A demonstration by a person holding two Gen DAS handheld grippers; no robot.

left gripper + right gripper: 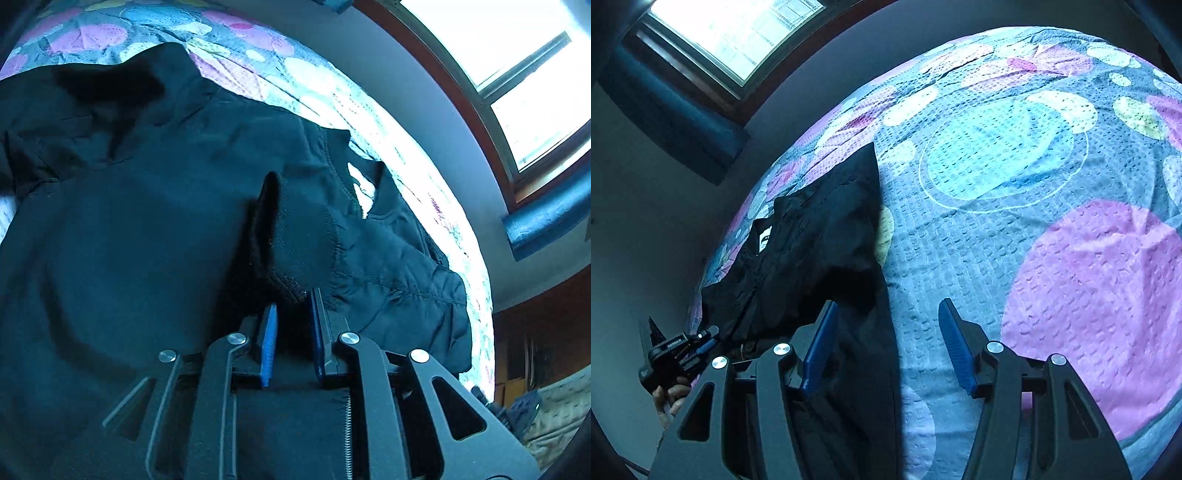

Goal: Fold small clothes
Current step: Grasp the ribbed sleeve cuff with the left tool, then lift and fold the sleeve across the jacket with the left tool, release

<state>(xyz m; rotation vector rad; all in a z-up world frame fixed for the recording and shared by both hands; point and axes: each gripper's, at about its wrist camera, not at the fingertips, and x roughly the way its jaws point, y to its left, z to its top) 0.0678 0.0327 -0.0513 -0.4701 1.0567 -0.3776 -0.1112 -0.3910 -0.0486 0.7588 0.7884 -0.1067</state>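
I am looking first along my left tool [291,325]: its two blue pads [269,343] are standing close together and they are clamping a ribbed cuff [291,236] of the black jacket [147,221]. The cuff is rising up from between the pads, so the sleeve is lifted above the rest of the garment. Behind it, the jacket is lying spread over the bed cover [258,62], with its long axis running from my tool away toward the far edge of the bed. A zip line [354,184] is showing to the right of the cuff, and a collar part [384,192] is pointing toward the window [517,55].

My right tool [888,343] is hanging with its pads [955,347] wide apart and nothing pressed between them. The left pad is over the dark edge of the jacket [812,251]; the right pad is over bare cover [997,221]. In this view the jacket is stretching away to the upper left, and a white label [765,238] is visible near its neck. At the far left, a hand [670,398] is holding the other tool [701,341] at the jacket's edge.
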